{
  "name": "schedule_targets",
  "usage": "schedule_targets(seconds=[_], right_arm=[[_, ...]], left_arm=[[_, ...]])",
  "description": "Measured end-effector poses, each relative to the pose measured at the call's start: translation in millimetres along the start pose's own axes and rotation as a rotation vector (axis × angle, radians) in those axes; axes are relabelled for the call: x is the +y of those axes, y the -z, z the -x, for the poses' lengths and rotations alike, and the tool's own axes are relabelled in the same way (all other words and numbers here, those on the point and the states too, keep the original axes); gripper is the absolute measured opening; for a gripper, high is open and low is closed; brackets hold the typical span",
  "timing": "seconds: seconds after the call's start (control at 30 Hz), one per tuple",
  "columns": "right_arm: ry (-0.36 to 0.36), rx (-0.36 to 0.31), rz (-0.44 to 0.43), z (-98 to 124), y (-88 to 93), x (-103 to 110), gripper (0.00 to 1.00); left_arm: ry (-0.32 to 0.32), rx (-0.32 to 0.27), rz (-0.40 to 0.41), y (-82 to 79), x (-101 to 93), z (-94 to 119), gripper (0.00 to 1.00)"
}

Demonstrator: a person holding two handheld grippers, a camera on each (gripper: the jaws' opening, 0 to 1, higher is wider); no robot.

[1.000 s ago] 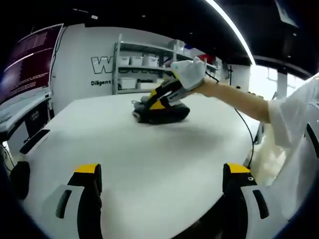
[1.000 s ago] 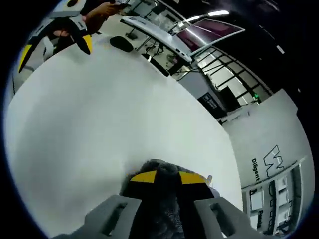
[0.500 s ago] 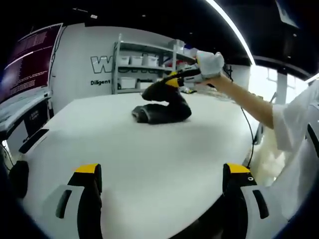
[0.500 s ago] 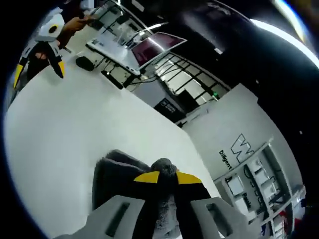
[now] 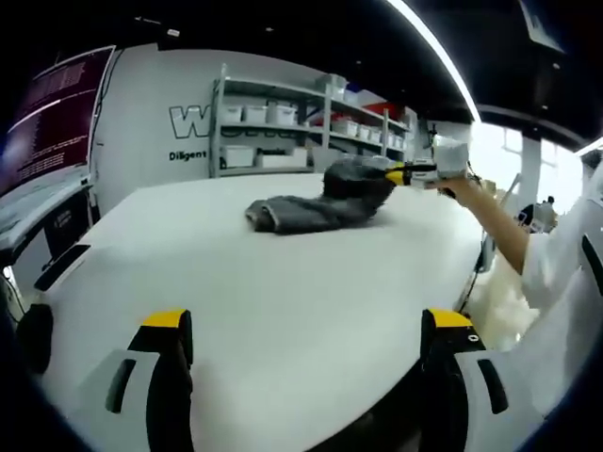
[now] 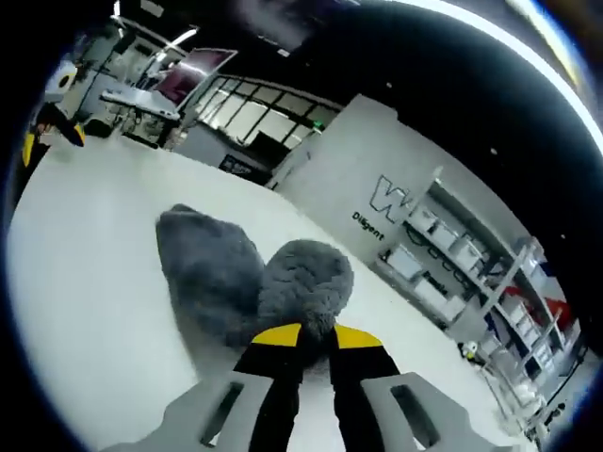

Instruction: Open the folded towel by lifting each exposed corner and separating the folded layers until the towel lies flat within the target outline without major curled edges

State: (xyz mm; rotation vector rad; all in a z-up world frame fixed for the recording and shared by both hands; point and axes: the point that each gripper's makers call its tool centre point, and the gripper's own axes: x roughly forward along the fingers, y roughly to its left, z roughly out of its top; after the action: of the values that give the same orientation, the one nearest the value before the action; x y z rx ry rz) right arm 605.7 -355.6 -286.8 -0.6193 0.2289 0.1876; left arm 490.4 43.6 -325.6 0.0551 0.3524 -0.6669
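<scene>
In the left gripper view, the dark grey fluffy folded towel (image 5: 316, 207) lies toward the far side of the round white worktop (image 5: 264, 301), nearer its far right edge, with one corner drawn up and out to the right by the right gripper (image 5: 403, 172). The left gripper (image 5: 306, 363) hangs over the near edge with its yellow-tipped jaws spread wide and nothing between them. The cloth looks soft, light and limp, so it should drape and peel layer from layer; a corner or hem is the best hold, and a light pinch ought to do. Against the picture a second earlier, the right gripper has gone from pressing low on the bundle to pulling a flap clear toward the right edge. In the right gripper view, the right gripper (image 6: 313, 347) is clamped on a rounded fold of the towel (image 6: 236, 273). The rest trails onto the worktop (image 6: 85, 311) beyond, probably still doubled, where earlier the cloth sat bunched right at the jaws.
</scene>
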Motion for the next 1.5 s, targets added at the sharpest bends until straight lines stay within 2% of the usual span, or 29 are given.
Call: schedule_targets(seconds=[0.13, 0.23, 0.43, 0.6, 0.73, 0.8, 0.9, 0.97, 1.07, 1.13, 1.33, 1.5], right_arm=[[-0.038, 0.108, -0.02, 7.0, 45.0, 20.3, 0.07], [-0.041, 0.096, -0.038, 8.5, 49.7, 22.6, 0.08], [-0.047, 0.082, -0.059, 11.0, 48.9, 20.0, 0.11], [-0.018, 0.055, -0.084, 27.2, 43.5, 14.5, 0.24], [0.001, -0.038, -0.127, 50.1, 23.6, 11.6, 0.32], [-0.018, -0.111, -0.163, 64.4, 10.1, 13.5, 0.36], [-0.062, -0.167, -0.221, 79.3, -0.7, 20.2, 0.49], [-0.097, -0.161, -0.254, 87.3, -1.4, 26.5, 0.59], [-0.112, -0.128, -0.263, 94.3, 2.1, 31.3, 0.75], [-0.131, -0.112, -0.3, 99.1, 4.8, 35.8, 0.83], [-0.153, -0.115, -0.401, 102.2, 7.5, 37.9, 0.98], [-0.149, -0.069, -0.411, 96.5, 18.6, 40.2, 0.99]], left_arm=[[0.017, 0.01, -0.008, -0.7, -5.4, -4.9, 0.99], [0.019, 0.019, -0.012, -0.8, -7.3, -6.7, 0.99], [0.023, 0.022, -0.019, -2.5, -10.3, -4.7, 0.99], [0.016, 0.02, -0.017, -2.9, -7.8, -0.4, 0.99], [0.009, 0.01, -0.012, -4.4, -3.3, 1.9, 0.99], [0.009, 0.007, -0.01, -5.2, -2.2, 1.5, 0.99], [0.01, 0.0, -0.012, -6.5, -1.4, 0.1, 0.99], [0.014, 0.0, -0.015, -6.4, -2.1, -1.4, 0.99], [0.027, -0.007, -0.017, -7.1, -4.8, -3.6, 0.99], [0.034, -0.011, -0.018, -7.5, -6.6, -5.1, 0.99], [0.064, 0.014, -0.063, -10.4, -14.7, -12.9, 0.99], [0.083, 0.004, -0.088, -20.8, -15.6, -18.3, 0.99]])
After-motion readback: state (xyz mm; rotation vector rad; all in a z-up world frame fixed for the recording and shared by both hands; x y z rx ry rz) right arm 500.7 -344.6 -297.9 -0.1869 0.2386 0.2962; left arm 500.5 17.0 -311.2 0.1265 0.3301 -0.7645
